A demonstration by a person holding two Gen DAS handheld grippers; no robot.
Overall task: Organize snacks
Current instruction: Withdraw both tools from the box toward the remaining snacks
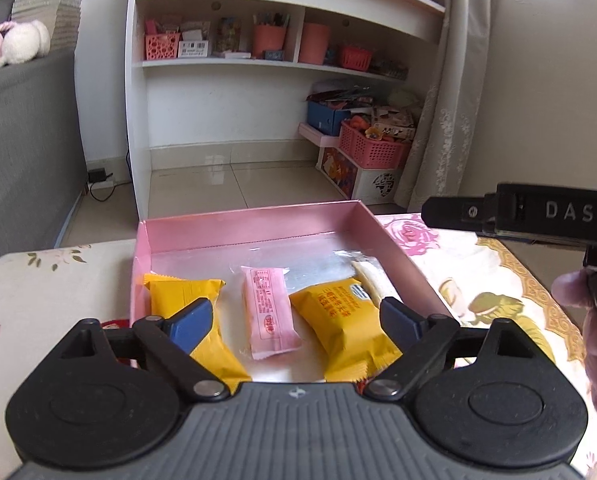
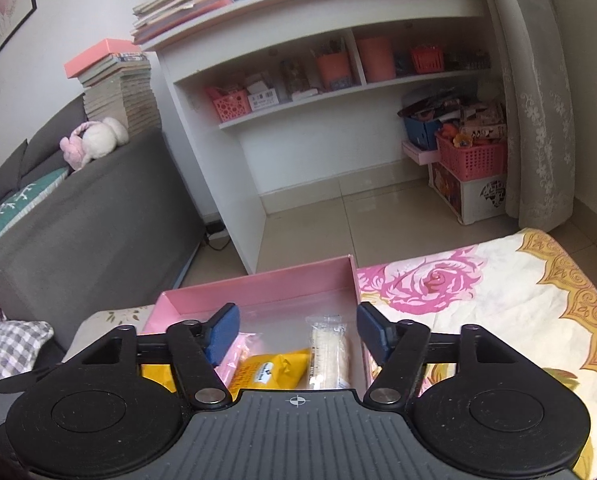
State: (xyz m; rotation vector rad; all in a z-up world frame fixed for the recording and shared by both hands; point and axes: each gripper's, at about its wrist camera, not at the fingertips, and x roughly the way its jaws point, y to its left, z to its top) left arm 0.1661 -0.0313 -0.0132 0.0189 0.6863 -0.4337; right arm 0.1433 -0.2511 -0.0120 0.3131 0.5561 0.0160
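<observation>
In the shallow pink cardboard box on the floral tablecloth lie four snacks: two yellow foil packets, a pink wrapped bar btwn them, & a pale clear-wrapped wafer stick by the right wall. Left gripper hovers over the packets w/ blue pads wide apart, holding nothing. Right gripper likewise stands open & empty above the box.
</observation>
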